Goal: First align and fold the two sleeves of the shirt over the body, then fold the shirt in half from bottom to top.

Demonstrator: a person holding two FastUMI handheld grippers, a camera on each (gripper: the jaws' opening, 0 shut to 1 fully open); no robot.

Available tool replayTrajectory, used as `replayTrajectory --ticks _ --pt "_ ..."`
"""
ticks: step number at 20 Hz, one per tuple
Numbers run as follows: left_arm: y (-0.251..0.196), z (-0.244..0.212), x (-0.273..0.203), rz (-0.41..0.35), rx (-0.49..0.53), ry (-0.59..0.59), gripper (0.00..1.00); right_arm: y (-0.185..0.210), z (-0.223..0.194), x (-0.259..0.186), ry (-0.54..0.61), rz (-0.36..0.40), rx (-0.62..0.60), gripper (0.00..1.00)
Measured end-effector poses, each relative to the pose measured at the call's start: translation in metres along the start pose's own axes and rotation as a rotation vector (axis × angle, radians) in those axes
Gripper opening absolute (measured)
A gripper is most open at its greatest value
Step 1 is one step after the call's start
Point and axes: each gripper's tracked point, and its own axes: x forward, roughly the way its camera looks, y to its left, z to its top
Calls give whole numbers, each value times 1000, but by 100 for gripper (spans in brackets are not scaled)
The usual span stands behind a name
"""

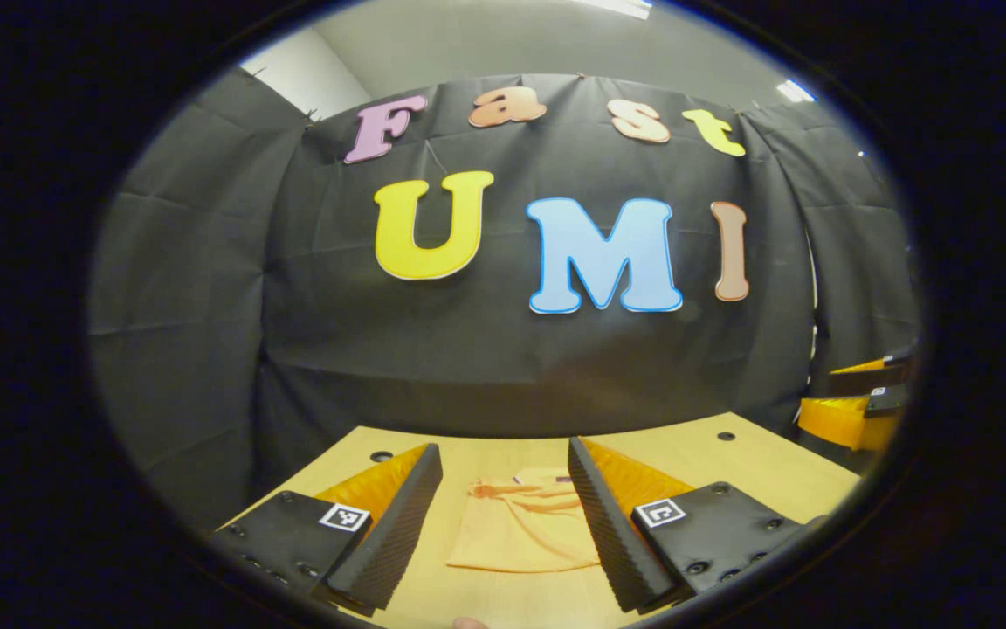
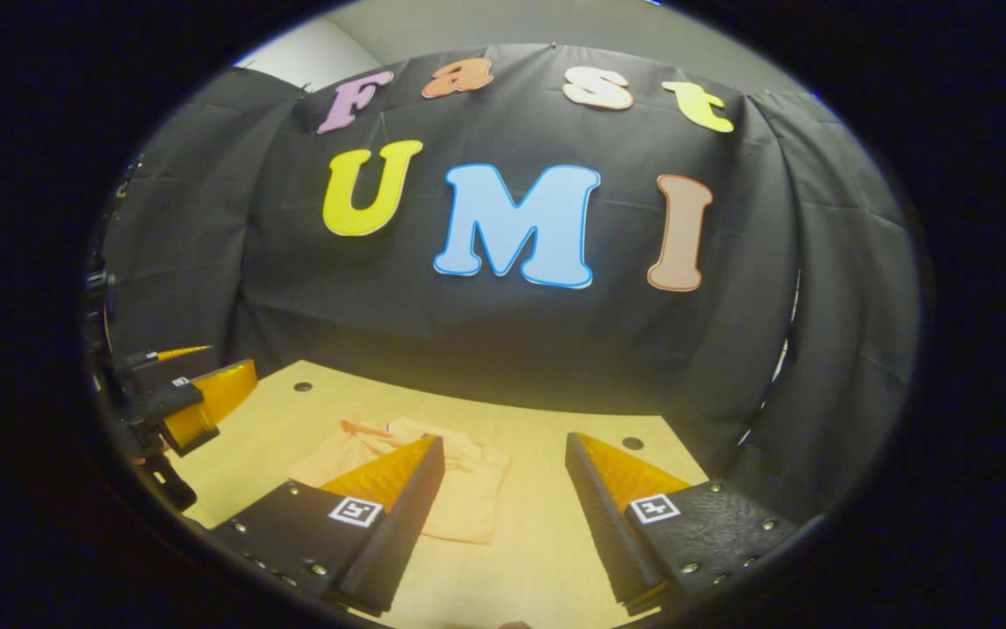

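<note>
- Orange cloth, the shirt (image 1: 527, 524), is seen lying on the wooden table (image 1: 730, 459) as a compact, roughly rectangular bundle; no sleeve is seen spread out to either side.
- Left hand-held gripper (image 1: 503, 524) is held above the table with jaws wide apart, nothing between them; the shirt is framed in the gap, farther off.
- Right hand-held gripper (image 2: 503, 524) is likewise spread wide and empty, the shirt (image 2: 433, 480) lying ahead and to its left.
- Risk: thin layers may be pinched unevenly, so that only the top ply is lifted and the bundle is dragged or unfolded.
- Risk: the cloth may slide on the smooth table if pushed.
- Hard to make out: the fold lines, the collar and which edge is the hem; part of the shirt is covered by a finger in the right gripper view.
- Whether the folding is finished cannot be settled.
</note>
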Motion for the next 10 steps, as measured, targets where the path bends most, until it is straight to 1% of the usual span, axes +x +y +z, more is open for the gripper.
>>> replayTrajectory --ticks 6,10 --pt "1 10 -10 -32 22 -28 94 10 4 -10 -13 -15 31 88" --pt "5 5 -16 -49 7 -22 94 20 1 -19 -1 -15 57 88"
